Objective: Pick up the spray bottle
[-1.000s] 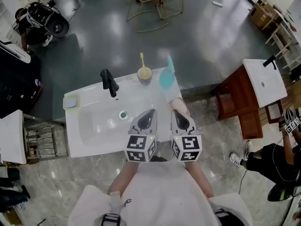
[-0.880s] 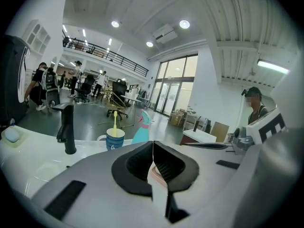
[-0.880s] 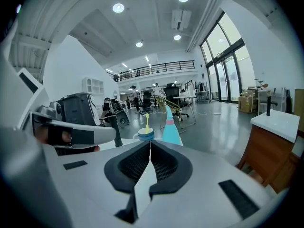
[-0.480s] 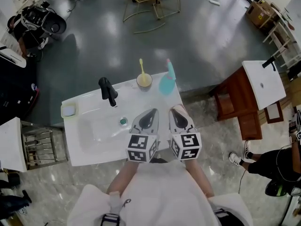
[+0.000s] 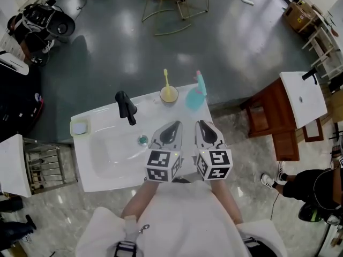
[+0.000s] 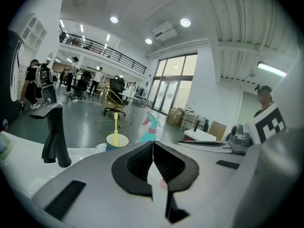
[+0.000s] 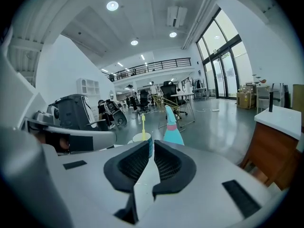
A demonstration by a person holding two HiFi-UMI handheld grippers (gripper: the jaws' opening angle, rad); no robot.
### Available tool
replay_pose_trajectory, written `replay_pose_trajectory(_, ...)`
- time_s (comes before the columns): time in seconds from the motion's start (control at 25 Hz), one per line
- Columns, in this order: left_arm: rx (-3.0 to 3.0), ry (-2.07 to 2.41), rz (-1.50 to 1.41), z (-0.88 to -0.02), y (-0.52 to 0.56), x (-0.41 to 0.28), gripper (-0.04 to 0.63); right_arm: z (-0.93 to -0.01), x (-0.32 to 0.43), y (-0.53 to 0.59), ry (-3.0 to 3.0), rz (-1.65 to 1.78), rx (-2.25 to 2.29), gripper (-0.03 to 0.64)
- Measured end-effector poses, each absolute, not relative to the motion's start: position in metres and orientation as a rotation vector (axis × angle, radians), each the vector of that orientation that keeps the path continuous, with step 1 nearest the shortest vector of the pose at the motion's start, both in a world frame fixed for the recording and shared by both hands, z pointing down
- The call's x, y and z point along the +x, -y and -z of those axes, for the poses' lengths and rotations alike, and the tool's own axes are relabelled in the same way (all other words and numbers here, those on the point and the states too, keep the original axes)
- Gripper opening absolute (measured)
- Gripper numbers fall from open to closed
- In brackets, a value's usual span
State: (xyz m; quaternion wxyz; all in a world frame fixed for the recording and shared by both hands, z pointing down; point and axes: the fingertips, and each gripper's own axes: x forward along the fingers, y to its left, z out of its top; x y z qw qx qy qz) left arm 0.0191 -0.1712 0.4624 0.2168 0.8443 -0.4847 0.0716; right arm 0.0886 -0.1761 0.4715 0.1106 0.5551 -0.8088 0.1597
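Observation:
The teal spray bottle (image 5: pixel 195 97) with a pink collar stands upright at the back right corner of the white sink counter (image 5: pixel 102 178). It shows past the jaws in the left gripper view (image 6: pixel 150 127) and the right gripper view (image 7: pixel 172 128). My left gripper (image 5: pixel 170 127) hovers over the basin's right side, jaws shut and empty. My right gripper (image 5: pixel 206 126) hangs beside it, short of the bottle, also shut with nothing held. Both point toward the back of the counter.
A cup with a yellow toothbrush (image 5: pixel 169 92) stands just left of the bottle. A black faucet (image 5: pixel 126 105) rises at the back, a soap dish (image 5: pixel 80 127) sits at the left corner. A wooden stand (image 5: pixel 272 119) is at the right, a metal rack (image 5: pixel 45 165) at the left.
Both grippers have moved forward over the sink, side by side, and the bottle and cup now stand nearer their tips. The jaws stayed shut.

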Motion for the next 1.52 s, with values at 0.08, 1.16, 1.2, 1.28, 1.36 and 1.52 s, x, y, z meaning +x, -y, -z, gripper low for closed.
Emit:
replay_pose_trajectory(0.08,2.344,1.341,-0.200,-0.462,0.176,0.016,0.026,-0.470,0.088,0.182,2.373,-0.468,1.646,0.028)
replay_pose_trajectory(1.16,2.327,1.335,-0.227,-0.470,0.204,0.010,0.026,-0.483,0.089,0.243,2.343,-0.488,1.662,0.230)
replay_pose_trajectory(1.2,2.325,1.335,-0.229,-0.471,0.205,0.010,0.026,-0.483,0.089,0.245,2.338,-0.486,1.664,0.236)
replay_pose_trajectory(1.28,2.323,1.335,-0.237,-0.473,0.208,0.008,0.026,-0.483,0.088,0.249,2.329,-0.478,1.673,0.241)
replay_pose_trajectory(1.36,2.321,1.335,-0.249,-0.475,0.210,0.007,0.026,-0.484,0.087,0.253,2.321,-0.475,1.678,0.247)
replay_pose_trajectory(1.52,2.323,1.333,-0.261,-0.478,0.212,0.007,0.026,-0.490,0.091,0.260,2.299,-0.480,1.695,0.255)
